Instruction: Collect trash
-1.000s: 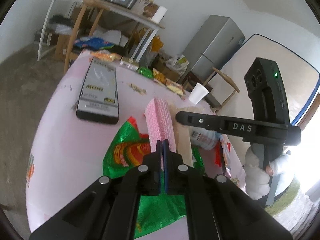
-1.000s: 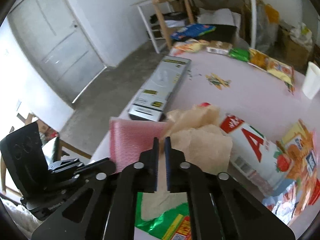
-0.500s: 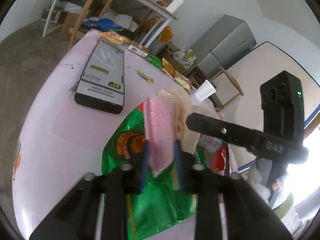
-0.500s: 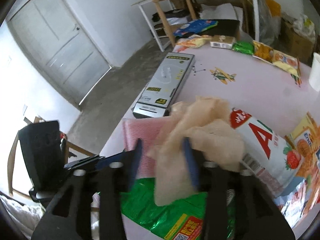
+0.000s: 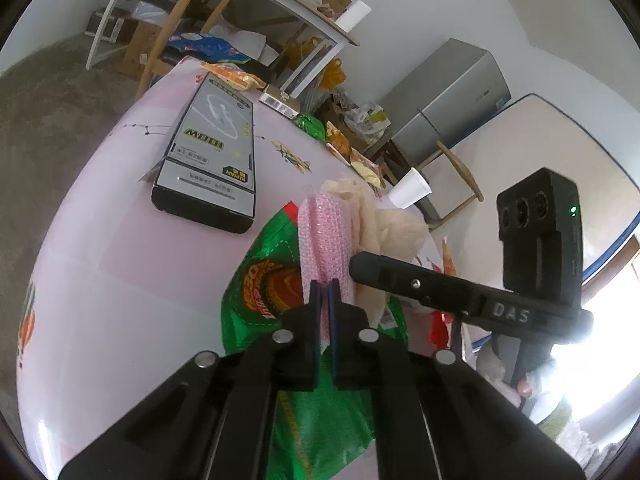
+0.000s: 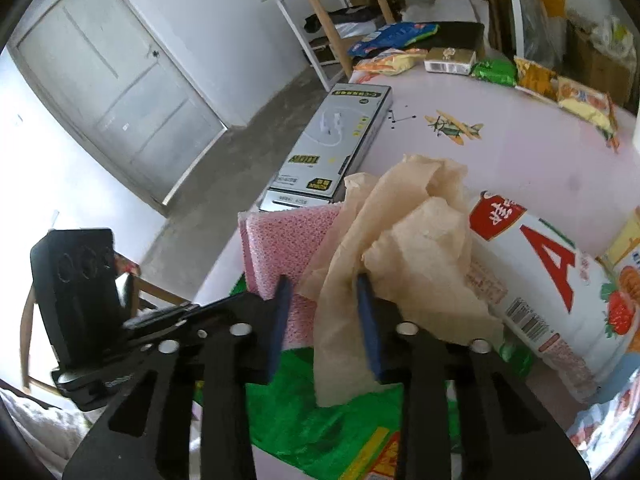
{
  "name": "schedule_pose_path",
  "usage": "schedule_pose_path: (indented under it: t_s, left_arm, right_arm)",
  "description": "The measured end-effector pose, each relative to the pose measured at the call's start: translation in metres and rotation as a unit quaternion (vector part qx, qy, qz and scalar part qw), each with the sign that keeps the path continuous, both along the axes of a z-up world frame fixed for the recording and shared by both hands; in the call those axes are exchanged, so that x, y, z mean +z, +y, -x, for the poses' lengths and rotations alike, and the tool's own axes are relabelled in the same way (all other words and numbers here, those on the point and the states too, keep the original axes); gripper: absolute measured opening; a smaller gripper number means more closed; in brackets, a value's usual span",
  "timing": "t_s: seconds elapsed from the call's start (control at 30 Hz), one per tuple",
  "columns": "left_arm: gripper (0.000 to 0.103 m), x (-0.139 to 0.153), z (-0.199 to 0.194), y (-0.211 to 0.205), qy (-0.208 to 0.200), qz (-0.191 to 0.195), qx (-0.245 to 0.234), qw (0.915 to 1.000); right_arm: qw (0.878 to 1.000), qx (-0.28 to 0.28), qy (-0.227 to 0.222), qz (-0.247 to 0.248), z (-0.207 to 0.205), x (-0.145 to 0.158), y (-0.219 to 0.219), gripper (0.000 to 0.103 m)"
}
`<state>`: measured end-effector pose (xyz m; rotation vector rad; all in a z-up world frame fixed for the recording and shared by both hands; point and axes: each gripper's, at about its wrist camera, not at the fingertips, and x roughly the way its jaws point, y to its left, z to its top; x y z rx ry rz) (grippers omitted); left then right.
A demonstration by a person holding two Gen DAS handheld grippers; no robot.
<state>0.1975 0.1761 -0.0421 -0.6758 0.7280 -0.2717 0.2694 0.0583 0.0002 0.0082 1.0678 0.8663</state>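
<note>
- Left hand-held gripper, jaws just closed further, pinches pink bubble wrap above the green bag.
- Right hand-held gripper, jaws just closing yet apart, straddles beige paper above that bag.

Left gripper released then re-clamped pink wrap — right gripper parted, closing around beige paper.

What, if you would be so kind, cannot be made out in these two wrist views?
Green wrapper, right wrist view: largely covered by the beige paper and pink bubble wrap, so its print is mostly hidden.
Yellow packet, right wrist view: cut off by the picture's right edge.
Grey box, left wrist view: its small print is too tiny to read.
</note>
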Motion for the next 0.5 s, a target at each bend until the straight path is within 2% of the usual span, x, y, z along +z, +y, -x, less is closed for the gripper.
schedule_pose_path:
  t_s: [0.1,0.23,0.5]
  left_arm:
    - [0.002,0.002,0.002,0.002,-0.009,0.003,0.002,1.0]
    - [0.001,0.008,0.008,0.003,-0.022,-0.001,0.007,0.9997]
    - [0.0,0.031,0.028,0.008,-0.051,-0.01,0.022,0.9984]
  right_arm:
    - [1.0,-0.013,0.009,-0.013,-0.004,0.0,-0.005,0.001]
    - [0.999,-0.033,-0.012,-0.016,-0.003,0.01,-0.013,0.0]
    - [0.993,-0.083,-0.07,-0.053,-0.001,0.058,-0.039,0.0]
